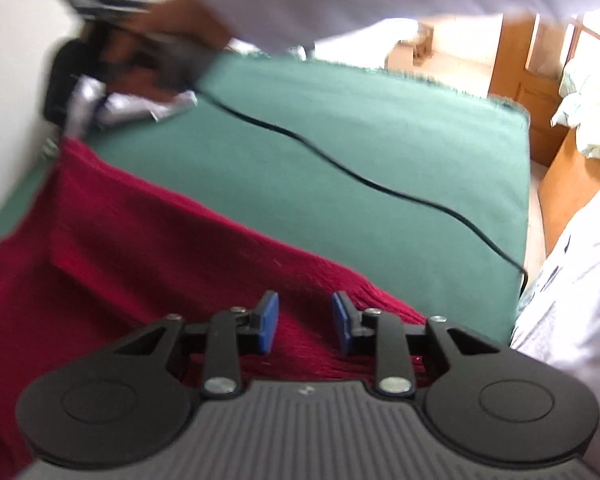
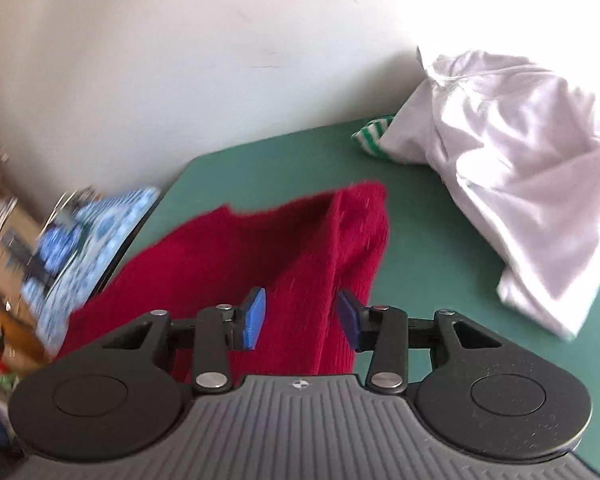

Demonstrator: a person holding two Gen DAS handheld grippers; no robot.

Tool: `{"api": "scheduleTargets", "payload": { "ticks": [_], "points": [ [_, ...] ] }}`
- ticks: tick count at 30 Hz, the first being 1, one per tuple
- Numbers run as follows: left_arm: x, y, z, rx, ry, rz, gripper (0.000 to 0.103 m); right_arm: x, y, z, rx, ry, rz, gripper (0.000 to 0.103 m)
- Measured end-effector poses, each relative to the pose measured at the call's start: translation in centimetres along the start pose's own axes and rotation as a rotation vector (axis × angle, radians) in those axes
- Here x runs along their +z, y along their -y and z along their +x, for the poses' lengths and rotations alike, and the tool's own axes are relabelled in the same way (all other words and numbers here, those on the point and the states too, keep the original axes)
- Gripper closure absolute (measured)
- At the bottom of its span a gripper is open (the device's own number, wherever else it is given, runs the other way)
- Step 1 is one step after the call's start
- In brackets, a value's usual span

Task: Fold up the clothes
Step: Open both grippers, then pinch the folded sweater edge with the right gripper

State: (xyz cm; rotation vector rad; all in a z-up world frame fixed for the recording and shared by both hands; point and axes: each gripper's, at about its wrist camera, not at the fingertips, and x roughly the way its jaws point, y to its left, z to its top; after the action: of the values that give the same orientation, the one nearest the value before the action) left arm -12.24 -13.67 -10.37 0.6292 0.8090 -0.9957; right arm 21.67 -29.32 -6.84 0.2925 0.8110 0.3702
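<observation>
Knitwear in deep red, a red sweater (image 1: 147,248), lay spread across a green table cover (image 1: 380,152), and we saw it from both wrist cameras. In the left wrist view the left gripper (image 1: 304,322) hovered over the sweater's near edge with its blue pads apart and only red knit showing below the gap; nothing was pinched between them. In the right wrist view the right gripper (image 2: 300,316) also stood with its pads apart, above a part of the sweater that looked doubled over, a raised ridge of cloth running away from the camera toward the wall. No fabric was caught in that claw either. We judged the fold to be partly made: one section seemed laid over the body, yet the garment was still a wide, uneven shape and not a neat stack, so further folds remained. A crumpled white garment (image 2: 520,152) sat in a heap at the far corner of the cover, with a green-and-white striped cloth (image 2: 374,138) poking out beneath it; both appeared still unfolded. A black cable (image 1: 340,168) trailed across the cover. The person's sleeve (image 1: 572,320) showed at the right edge of the left view.
</observation>
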Motion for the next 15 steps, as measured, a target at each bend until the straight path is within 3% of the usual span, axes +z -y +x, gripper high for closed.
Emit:
{"api": "scheduleTargets", "payload": {
  "ticks": [4,7,15],
  "points": [
    [-0.9,0.6,0.4,-0.017,0.002,-0.027,0.075,1.8,-0.3,4.4,-0.049,-0.019,-0.059,0.062],
    [-1.0,-0.4,0.4,-0.057,-0.002,-0.086,0.075,2.3,-0.5,6.9,-0.005,-0.101,-0.079,0.098],
    [-0.6,-1.3,0.6,-0.089,-0.013,-0.114,0.073,2.5,0.8,10.2,-0.088,0.008,-0.095,0.103]
  ]
}}
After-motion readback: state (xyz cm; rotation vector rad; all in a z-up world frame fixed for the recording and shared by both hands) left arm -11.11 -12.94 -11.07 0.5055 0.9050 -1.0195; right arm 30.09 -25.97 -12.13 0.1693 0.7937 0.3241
